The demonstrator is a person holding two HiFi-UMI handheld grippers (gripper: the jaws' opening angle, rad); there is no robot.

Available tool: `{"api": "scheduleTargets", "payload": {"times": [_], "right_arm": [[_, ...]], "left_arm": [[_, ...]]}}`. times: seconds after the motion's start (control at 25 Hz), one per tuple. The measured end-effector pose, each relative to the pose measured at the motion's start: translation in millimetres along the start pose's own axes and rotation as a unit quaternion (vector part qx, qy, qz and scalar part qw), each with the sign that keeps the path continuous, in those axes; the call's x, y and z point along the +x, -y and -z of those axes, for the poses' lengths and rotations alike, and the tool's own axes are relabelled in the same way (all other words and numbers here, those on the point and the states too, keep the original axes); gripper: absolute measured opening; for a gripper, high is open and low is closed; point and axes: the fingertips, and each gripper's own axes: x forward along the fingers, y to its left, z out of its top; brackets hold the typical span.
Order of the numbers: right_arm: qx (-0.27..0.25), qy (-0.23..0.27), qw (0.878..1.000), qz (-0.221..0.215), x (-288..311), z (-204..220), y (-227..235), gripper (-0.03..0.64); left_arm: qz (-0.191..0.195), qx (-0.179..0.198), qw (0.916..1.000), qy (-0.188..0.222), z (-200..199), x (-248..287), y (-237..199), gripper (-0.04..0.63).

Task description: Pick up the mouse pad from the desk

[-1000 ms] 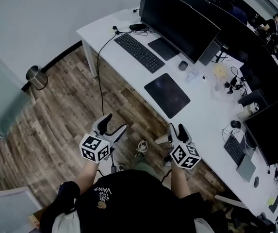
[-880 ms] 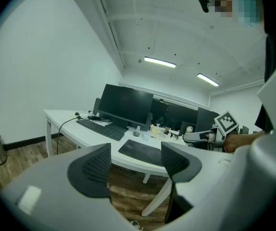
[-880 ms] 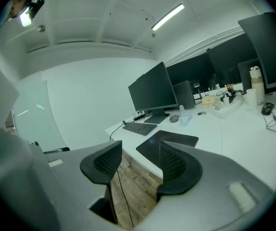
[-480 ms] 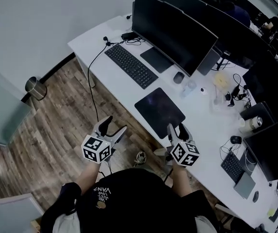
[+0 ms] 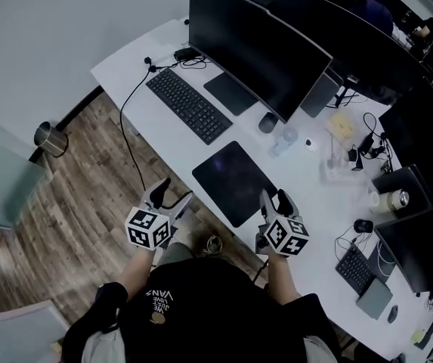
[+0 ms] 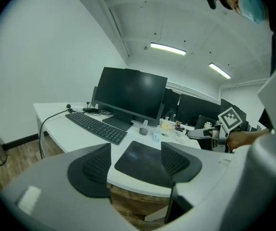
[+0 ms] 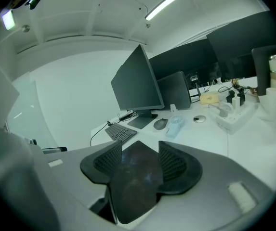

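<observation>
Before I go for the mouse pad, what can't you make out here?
Dark rectangular mouse pad: in the right gripper view its side edges sit behind the open jaws of the right hand-held gripper.
In the left gripper view its right corner is behind an open jaw of the left hand-held gripper.
Pad thickness and any lifted edge: too small in the head view.

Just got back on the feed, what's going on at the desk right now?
A person stands at the white desk with tongs in each hand. The left tongs and right tongs are both open and empty. The dark mouse pad lies flat near the desk's front edge, not yet touched. The right tongs are closer to it; the left tongs hang over the floor.
</observation>
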Motion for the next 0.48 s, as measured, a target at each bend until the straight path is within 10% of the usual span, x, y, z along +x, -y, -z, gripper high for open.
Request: {"api": "scheduleTargets", "payload": {"times": [0.48], "right_arm": [[0.025,-0.025,0.996,0.087,8,25,46,0.227]], "left_arm": [[0.039,0.007,0.9951,-0.091,27,58,-19,0.301]]}}
